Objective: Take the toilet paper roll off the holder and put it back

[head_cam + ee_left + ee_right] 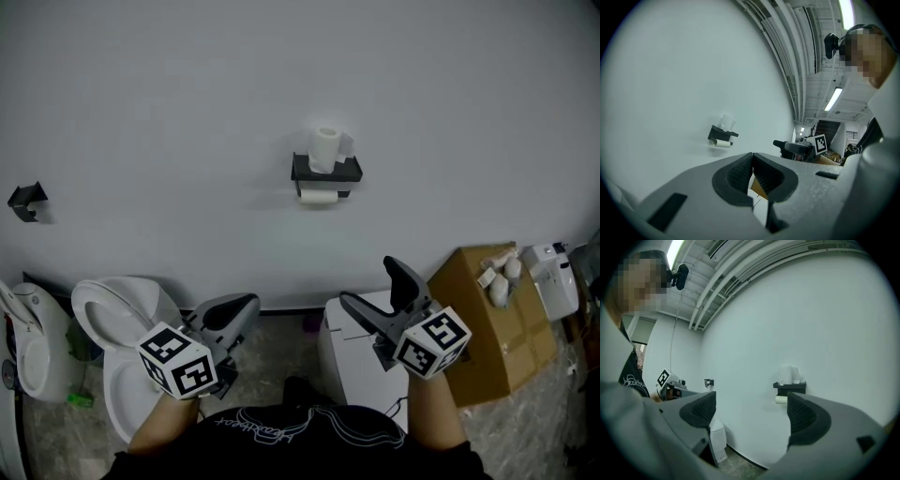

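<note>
Two claws hang low, well apart from the wall. Beside a toilet (117, 314), the left claw (242, 309) is pressed together on nothing. The toilet paper roll (319, 197) hangs under the black holder (302, 172), below a spare roll (325, 150). It is likely light, soft and crushable, so pinch it gently across its middle. The right claw (367, 281) gapes wide, empty. Bare wall leaves room all round the holder; a cardboard box (478, 319) crowds the right.

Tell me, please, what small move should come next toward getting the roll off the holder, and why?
Probably advance the right gripper toward the holder: its jaws stand apart with nothing between them, it is far short of the wall, and the toilet paper roll hangs under the holder's shelf. The left gripper is shut.
</note>
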A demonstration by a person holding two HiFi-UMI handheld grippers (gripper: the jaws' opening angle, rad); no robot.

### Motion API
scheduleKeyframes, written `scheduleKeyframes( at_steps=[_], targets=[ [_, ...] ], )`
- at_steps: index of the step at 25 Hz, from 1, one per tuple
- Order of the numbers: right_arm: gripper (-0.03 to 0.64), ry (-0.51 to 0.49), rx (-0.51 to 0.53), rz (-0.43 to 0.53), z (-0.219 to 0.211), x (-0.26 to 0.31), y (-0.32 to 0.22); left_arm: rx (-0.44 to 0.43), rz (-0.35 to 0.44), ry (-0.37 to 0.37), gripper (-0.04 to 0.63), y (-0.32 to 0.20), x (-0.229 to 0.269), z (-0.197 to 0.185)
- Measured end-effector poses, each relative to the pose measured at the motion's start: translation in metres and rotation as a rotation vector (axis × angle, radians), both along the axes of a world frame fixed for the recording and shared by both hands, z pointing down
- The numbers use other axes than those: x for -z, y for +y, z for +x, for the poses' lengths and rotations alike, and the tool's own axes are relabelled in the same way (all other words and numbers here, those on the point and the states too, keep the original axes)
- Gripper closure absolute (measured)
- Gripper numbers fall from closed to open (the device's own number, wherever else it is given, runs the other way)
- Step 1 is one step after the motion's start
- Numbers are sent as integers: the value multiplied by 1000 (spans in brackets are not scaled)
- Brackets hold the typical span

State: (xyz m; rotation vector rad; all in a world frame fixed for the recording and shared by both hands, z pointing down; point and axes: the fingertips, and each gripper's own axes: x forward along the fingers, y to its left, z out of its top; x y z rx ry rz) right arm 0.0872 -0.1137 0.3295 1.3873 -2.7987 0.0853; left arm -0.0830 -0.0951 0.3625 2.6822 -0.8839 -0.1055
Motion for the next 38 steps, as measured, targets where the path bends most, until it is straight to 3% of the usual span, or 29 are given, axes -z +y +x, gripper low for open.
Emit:
scheduleKeyframes(
  at_steps=[14, 27, 38],
  targets=[
    [155, 50, 10, 26, -7, 5, -117, 62, -32, -30, 589, -79, -7, -5],
    [158, 84, 5, 64, -9, 33, -230, 138, -44, 7, 589, -155, -1, -21],
    [169, 113, -16, 45, -12, 40, -292, 180, -27, 8, 589, -205, 7, -28]
  ],
)
